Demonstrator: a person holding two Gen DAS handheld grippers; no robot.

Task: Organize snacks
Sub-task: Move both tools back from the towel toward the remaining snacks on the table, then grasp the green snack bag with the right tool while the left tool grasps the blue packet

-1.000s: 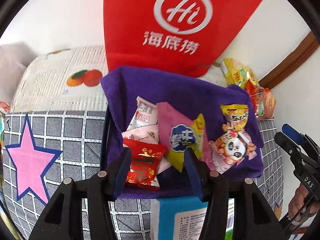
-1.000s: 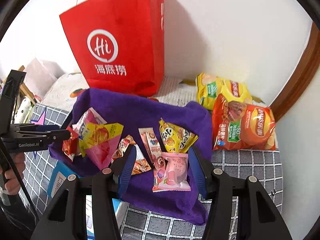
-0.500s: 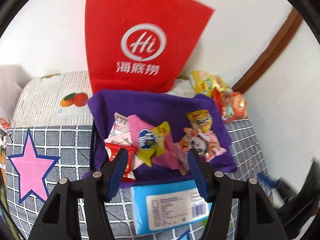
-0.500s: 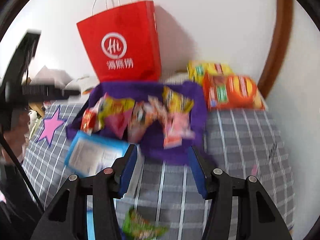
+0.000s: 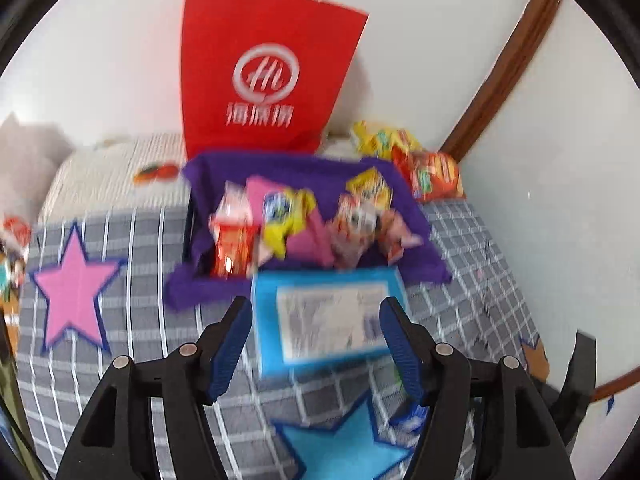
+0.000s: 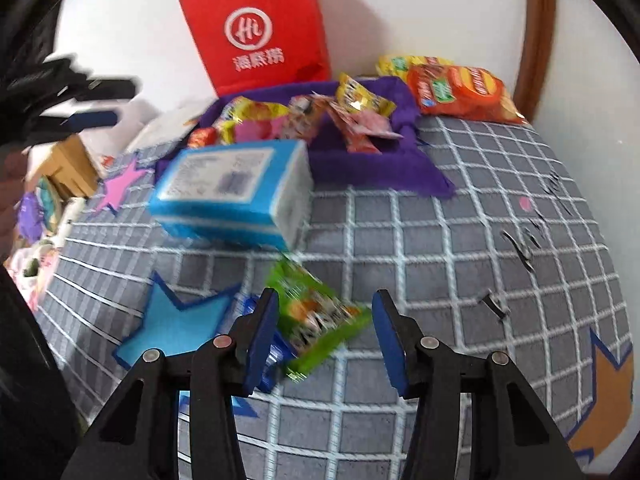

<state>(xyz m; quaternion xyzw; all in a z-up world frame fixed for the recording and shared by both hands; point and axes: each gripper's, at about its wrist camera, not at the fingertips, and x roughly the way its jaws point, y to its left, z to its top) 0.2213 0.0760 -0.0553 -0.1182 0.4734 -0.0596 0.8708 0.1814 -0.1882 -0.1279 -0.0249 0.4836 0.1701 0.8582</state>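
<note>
Between the spread fingers of the right gripper (image 6: 325,334) lies a green packet (image 6: 320,314) on the checked cover; lower squarely and pinch its middle (foil slips). Left gripper (image 5: 316,342) hangs agape over the blue box (image 5: 326,312).

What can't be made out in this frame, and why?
- Printing on the blue box: motion blur, both views.
- Brand on the green snack packet: blurred in the right wrist view, between the open right claw fingers.
- Blue packet: mostly hidden behind a claw finger.
- Small snacks on the purple cloth: smeared in the left wrist view.
</note>
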